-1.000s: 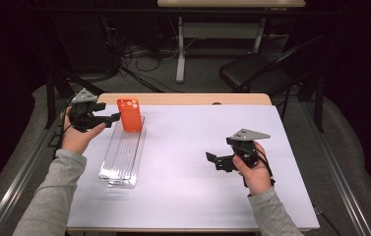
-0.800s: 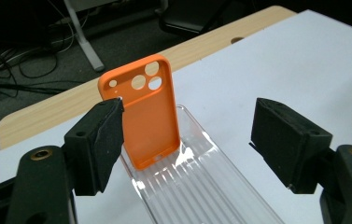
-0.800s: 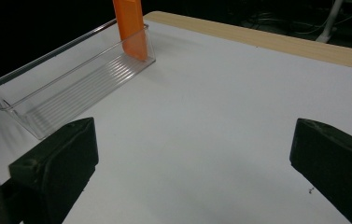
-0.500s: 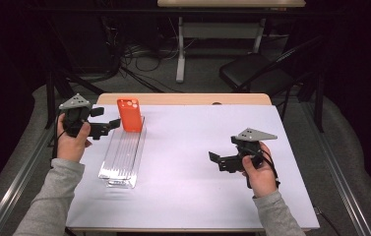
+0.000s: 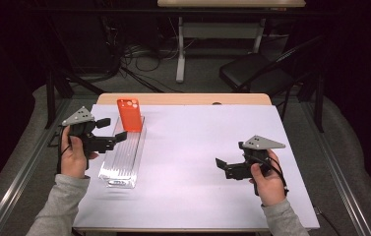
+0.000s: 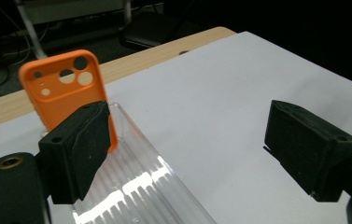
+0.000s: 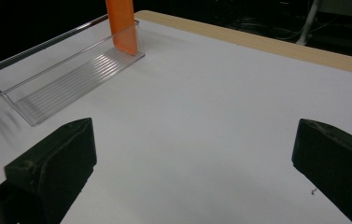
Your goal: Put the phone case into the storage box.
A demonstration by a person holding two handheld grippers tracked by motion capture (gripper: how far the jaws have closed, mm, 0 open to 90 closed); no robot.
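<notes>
An orange phone case (image 5: 129, 114) stands upright in the far end of a clear ribbed tray (image 5: 121, 157) on the white table. My left gripper (image 5: 112, 130) hovers just left of the case, open, and its jaws have just been opening with nothing between them. In the left gripper view the case (image 6: 66, 88) rises behind one jaw, apart from the pads, over the tray (image 6: 150, 186); the left gripper (image 6: 187, 126) gapes wide. My right gripper (image 5: 224, 168) is open above bare table at the right. From the right gripper (image 7: 192, 140) the case (image 7: 121, 23) and tray (image 7: 61, 74) lie far off.
The white sheet (image 5: 198, 142) covers most of the table, with a wooden strip (image 5: 183, 99) at the far edge. A black chair (image 5: 252, 73) and desk legs stand on the floor beyond. A metal rail (image 5: 20, 167) runs along the left side.
The left gripper has drawn back to the left, away from the orange case, which stays standing in the tray. Its jaws have spread. The right hand has drifted slightly right.
</notes>
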